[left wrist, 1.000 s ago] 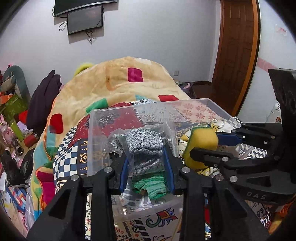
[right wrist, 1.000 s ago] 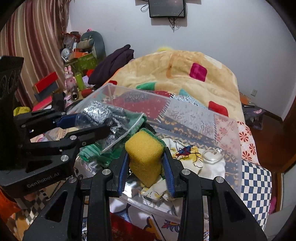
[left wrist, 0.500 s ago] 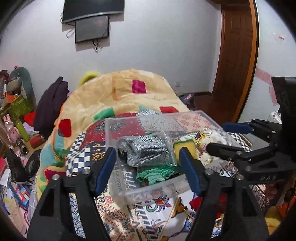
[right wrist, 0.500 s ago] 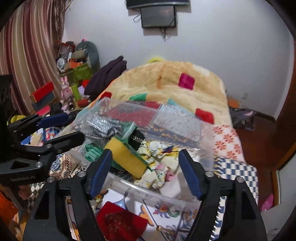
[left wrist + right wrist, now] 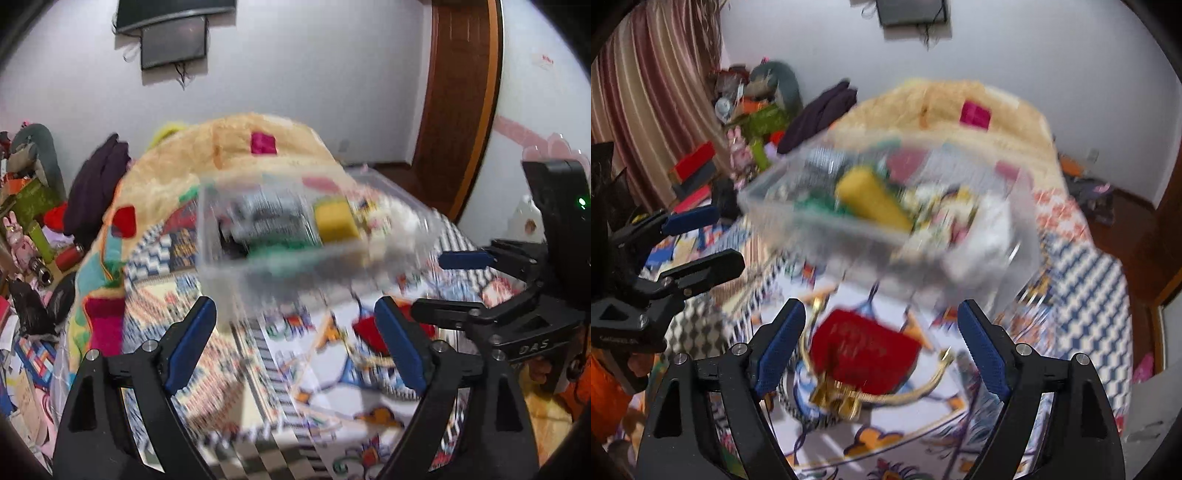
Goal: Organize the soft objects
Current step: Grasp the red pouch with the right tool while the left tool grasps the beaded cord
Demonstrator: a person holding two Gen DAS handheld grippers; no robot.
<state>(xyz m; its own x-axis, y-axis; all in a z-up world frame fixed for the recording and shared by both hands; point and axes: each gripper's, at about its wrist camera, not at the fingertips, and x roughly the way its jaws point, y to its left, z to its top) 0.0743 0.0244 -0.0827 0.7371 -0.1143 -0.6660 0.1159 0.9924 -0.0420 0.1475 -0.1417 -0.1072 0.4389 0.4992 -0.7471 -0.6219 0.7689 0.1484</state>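
Observation:
A clear plastic bin (image 5: 236, 273) (image 5: 1015, 258) stands on the patterned bedspread. In it lie a yellow sponge (image 5: 334, 221) (image 5: 871, 201), a bagged grey knit item (image 5: 266, 214), a green knit item (image 5: 280, 249) and pale soft things at its right end. My left gripper (image 5: 295, 339) is open and empty, pulled back from the bin. My right gripper (image 5: 882, 341) is open and empty, above a red pouch (image 5: 864, 350) with gold trim lying in front of the bin. Both views are motion-blurred.
A beige blanket (image 5: 236, 147) is heaped behind the bin. Clutter and toys (image 5: 29, 221) line the left floor, with a dark garment (image 5: 96, 184) by the bed. A wooden door (image 5: 458, 103) stands at the right.
Both grippers opened, leaving the bagged grey knit and the yellow sponge in the bin, then drew back and away from it. The red pouch has come into the right wrist view.

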